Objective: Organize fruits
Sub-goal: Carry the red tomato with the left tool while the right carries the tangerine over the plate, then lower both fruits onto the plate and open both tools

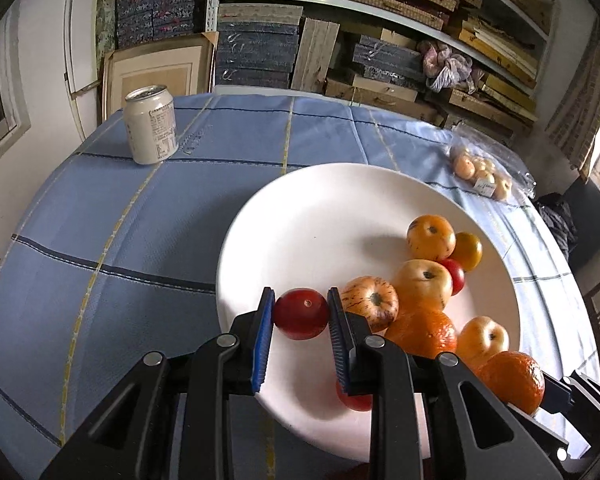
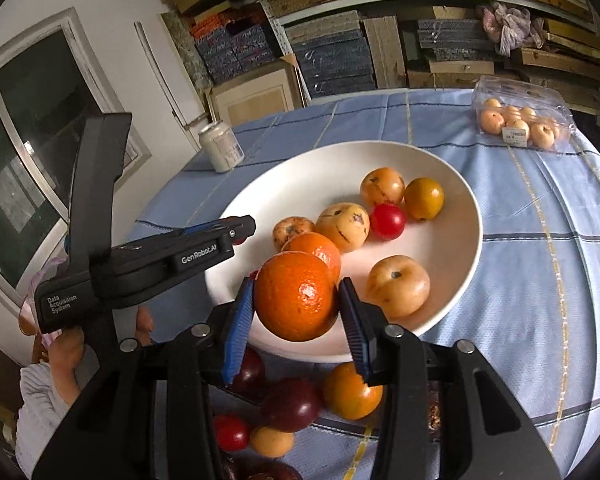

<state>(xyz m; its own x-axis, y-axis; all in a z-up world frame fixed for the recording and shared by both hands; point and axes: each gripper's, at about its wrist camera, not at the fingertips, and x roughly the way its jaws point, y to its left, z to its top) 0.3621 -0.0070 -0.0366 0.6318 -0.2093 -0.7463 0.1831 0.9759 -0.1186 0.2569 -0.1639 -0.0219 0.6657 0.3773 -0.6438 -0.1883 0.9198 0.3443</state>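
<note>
My left gripper (image 1: 300,300) is shut on a small red fruit (image 1: 300,316), held just over the near left part of the white plate (image 1: 320,208). The plate holds several yellow-orange fruits (image 1: 422,284), an orange (image 1: 424,330) and small red ones (image 1: 454,276). My right gripper (image 2: 297,284) is shut on an orange (image 2: 296,296) above the near rim of the plate (image 2: 452,280). The left gripper (image 2: 242,227) shows in the right wrist view at the plate's left rim, held by a hand (image 2: 66,344). The right gripper's held orange (image 1: 514,380) also appears low right in the left wrist view.
Loose fruits lie on the blue checked cloth in front of the plate: dark plums (image 2: 290,404), an orange one (image 2: 352,394), a red one (image 2: 230,432). A drink can (image 1: 151,124) stands far left. A clear pack of fruit (image 2: 520,120) lies far right. Shelves of boxes stand behind the table.
</note>
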